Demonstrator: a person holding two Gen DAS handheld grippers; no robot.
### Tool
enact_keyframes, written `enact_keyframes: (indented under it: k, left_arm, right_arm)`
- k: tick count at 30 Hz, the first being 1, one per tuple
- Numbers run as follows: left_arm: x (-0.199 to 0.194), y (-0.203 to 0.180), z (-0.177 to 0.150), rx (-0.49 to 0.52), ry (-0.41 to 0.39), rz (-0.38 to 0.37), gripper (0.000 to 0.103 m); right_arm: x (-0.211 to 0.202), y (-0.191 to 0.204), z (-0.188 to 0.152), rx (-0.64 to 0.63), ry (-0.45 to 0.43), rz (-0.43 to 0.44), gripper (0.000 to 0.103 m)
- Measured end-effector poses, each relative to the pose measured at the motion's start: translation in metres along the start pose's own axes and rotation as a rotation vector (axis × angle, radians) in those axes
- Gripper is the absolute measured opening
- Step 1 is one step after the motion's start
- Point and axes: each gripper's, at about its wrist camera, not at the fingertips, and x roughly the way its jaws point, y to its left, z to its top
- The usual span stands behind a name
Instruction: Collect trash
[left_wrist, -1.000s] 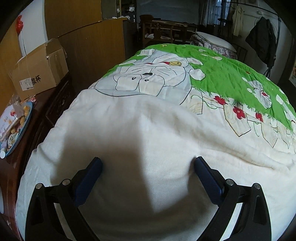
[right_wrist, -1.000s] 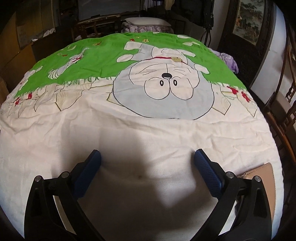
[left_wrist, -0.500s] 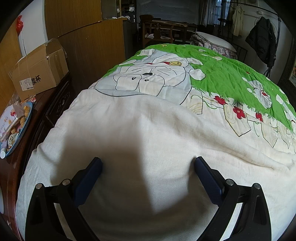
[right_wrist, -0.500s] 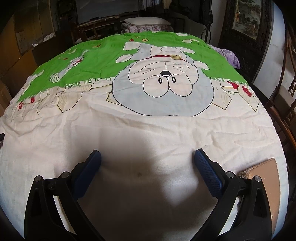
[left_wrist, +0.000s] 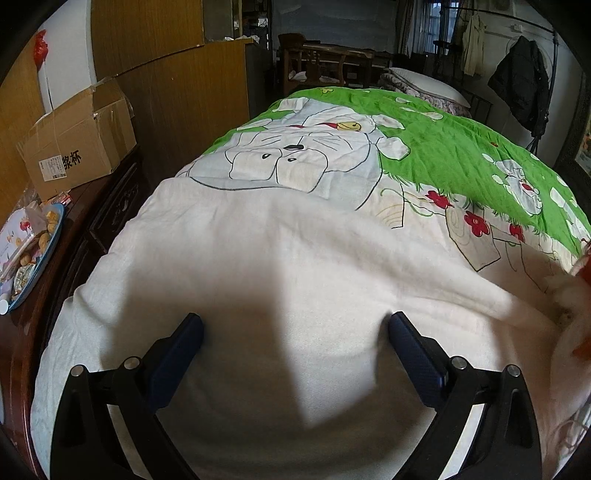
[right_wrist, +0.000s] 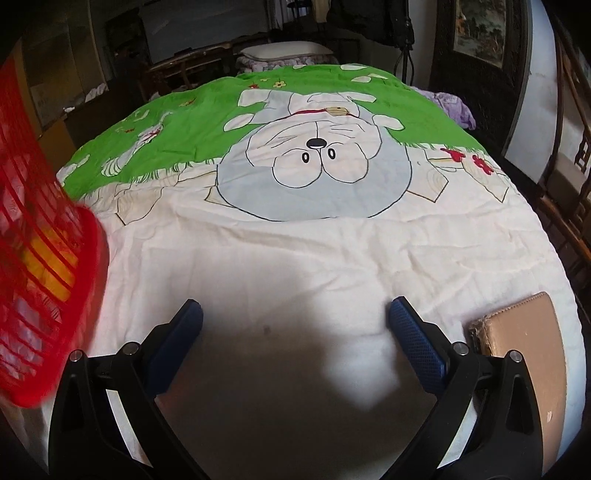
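A red slatted plastic basket (right_wrist: 40, 266), blurred, stands at the left edge of the right wrist view on the bed's quilt (right_wrist: 295, 236); something yellow and pale shows through its slats. A blurred red and white patch (left_wrist: 578, 295) shows at the right edge of the left wrist view. My left gripper (left_wrist: 295, 328) is open and empty over the white part of the quilt (left_wrist: 280, 258). My right gripper (right_wrist: 295, 317) is open and empty over the quilt.
A tan flat notebook-like item (right_wrist: 524, 354) lies on the quilt by my right gripper. A dark wooden cabinet (left_wrist: 85, 221) left of the bed holds a cardboard box (left_wrist: 77, 147) and a blue tray of snacks (left_wrist: 33, 254). Chairs stand at the right of the bed (right_wrist: 569, 206).
The red basket has come into the right wrist view from the left, and a red and white blur has appeared at the right edge of the left view. Both grippers stay open.
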Motion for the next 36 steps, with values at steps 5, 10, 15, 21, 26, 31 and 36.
enact_keyframes:
  k: [5,10,15,21,26,31,36]
  left_arm:
    - [0.001,0.001,-0.006,-0.005,-0.022,-0.006,0.099]
    - [0.002,0.0,-0.003,0.0,0.001,0.0,0.099]
    - [0.002,-0.001,0.0,0.005,0.016,0.007,0.099]
    - [0.001,0.0,0.002,0.006,0.024,0.006,0.099]
    - [0.0,-0.001,0.004,0.005,0.023,0.007,0.099]
    - [-0.002,-0.001,0.005,0.003,0.023,0.005,0.099]
    - [-0.001,-0.001,0.004,0.004,0.023,0.006,0.099]
  right_arm:
    - [0.003,0.0,-0.004,-0.004,-0.015,-0.008,0.097]
    - [0.004,0.003,0.002,-0.011,0.017,-0.018,0.097]
    - [0.0,0.004,0.007,-0.016,0.033,-0.025,0.097]
    - [-0.011,0.0,0.008,0.01,0.009,-0.016,0.097]
    - [-0.053,-0.017,-0.003,0.131,-0.1,0.006,0.097]
    - [-0.104,0.005,-0.015,0.087,-0.189,0.068,0.097]
    - [-0.135,0.053,-0.028,-0.071,-0.223,0.124,0.097]
